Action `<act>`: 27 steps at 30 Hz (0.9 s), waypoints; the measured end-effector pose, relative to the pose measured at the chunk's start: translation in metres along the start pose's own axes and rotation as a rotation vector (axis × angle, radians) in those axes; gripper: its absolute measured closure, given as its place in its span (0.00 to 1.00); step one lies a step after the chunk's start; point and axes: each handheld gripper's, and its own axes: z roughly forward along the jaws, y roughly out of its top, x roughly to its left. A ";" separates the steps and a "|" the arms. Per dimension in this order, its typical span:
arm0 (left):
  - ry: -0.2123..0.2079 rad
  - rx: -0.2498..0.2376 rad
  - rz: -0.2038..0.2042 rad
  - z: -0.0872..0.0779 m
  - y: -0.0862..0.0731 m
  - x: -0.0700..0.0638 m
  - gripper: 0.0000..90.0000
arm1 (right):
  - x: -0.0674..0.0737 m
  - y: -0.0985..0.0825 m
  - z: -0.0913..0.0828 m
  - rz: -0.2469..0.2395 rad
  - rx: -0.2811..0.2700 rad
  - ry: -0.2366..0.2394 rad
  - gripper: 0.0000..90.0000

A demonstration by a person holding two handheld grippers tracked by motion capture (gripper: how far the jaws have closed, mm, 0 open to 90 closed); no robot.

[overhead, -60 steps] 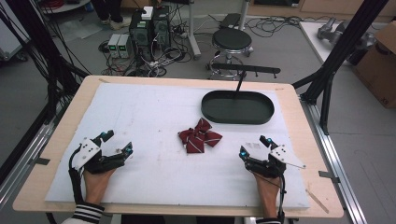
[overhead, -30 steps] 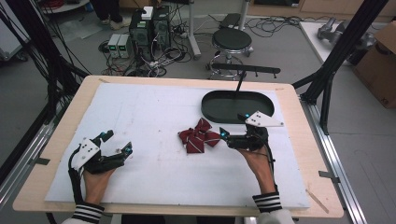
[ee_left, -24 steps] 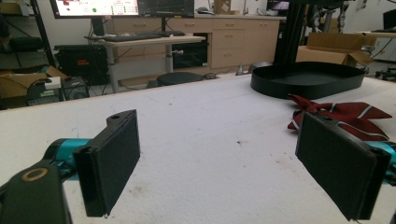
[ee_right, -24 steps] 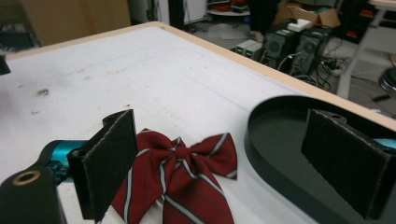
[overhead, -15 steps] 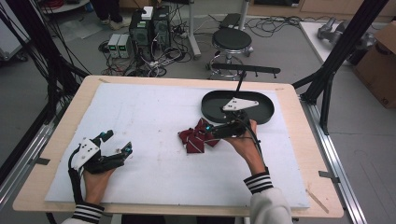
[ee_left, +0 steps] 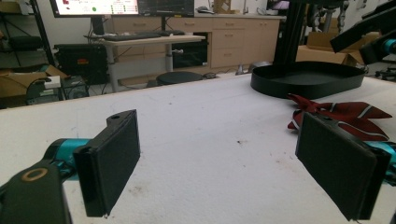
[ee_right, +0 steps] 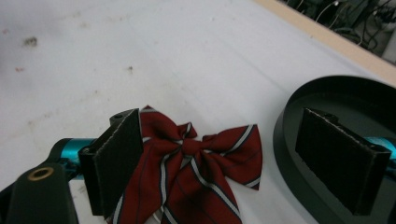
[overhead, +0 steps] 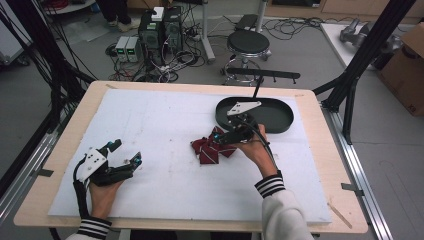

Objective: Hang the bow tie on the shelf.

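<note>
the right gripper hangs over the red striped bow tie near the middle of the white mat, reached in from the person's right hand. its jaws stand wide apart and have just been closing a little, with nothing pressed between them; in the right gripper view the bow tie lies below and between the two black pads, its left wing partly behind the left pad, and neither pad bears on the cloth. the bow tie is dark red with thin white and dark stripes, knotted in the centre with its wings spread, and lies flat on the mat. just past the right gripper, on its far right side, sits the black oval tray; in the right gripper view the tray's rim curves close beside the bow tie, and the right pad stands in front of the tray's inside. the left gripper rests low over the mat near the person's edge of the table, well apart from the bow tie, its jaws open and empty. in the left gripper view the bow tie lies ahead and to the right, just beyond the right pad, with the tray farther off behind it.
</note>
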 end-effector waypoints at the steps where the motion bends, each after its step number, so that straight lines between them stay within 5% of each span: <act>1: 0.001 -0.001 0.000 0.000 0.000 0.000 0.16 | 0.000 -0.001 0.002 -0.002 0.013 0.004 0.16; 11: 0.000 0.000 0.000 0.000 0.000 0.000 0.16 | -0.003 0.001 0.023 -0.013 0.150 0.031 0.19; 27: -0.003 -0.002 -0.002 0.000 0.000 0.000 0.16 | 0.001 -0.001 0.049 -0.091 0.301 0.014 0.43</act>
